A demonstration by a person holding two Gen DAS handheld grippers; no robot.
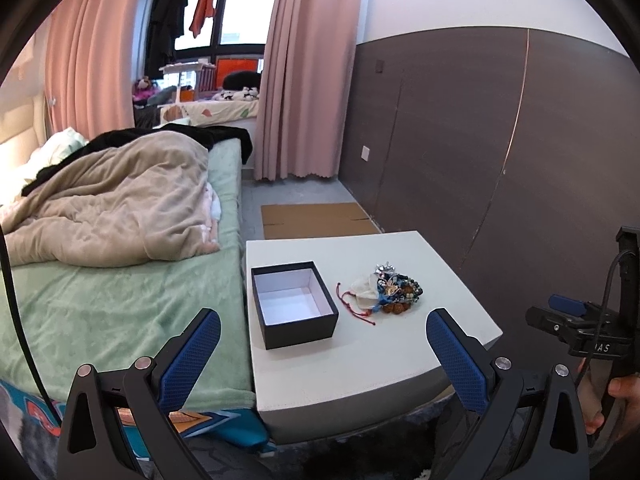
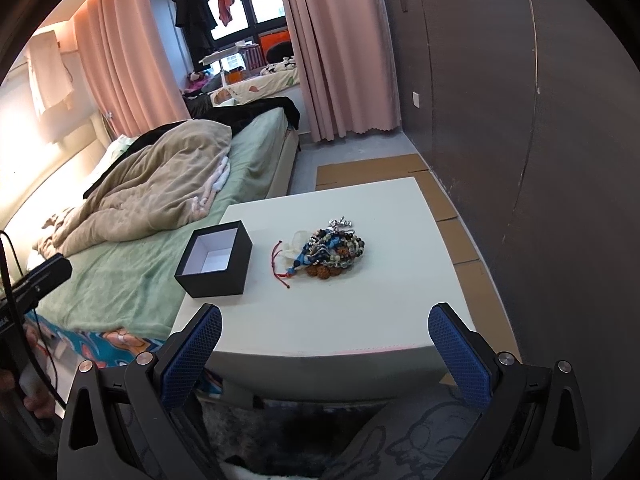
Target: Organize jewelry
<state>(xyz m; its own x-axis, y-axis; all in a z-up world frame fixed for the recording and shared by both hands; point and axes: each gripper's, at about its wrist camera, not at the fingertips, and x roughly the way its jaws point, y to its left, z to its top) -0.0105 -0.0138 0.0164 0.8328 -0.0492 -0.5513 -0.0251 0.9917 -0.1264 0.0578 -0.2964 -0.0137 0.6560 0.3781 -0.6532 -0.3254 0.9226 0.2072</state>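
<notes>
Your way onto the desk is open from the near edge: bare top lies in front of both the black box and the jewelry pile. A clear strip separates box and pile. The bed stands just beside the desk's left edge, the dark wall near its right. Above the box and the pile nothing blocks you.

White counter beside the bed

The counter carries an open black box with a white inside on its left part, and a heap of jewelry near the middle, close to the box but apart from it.
</notes>
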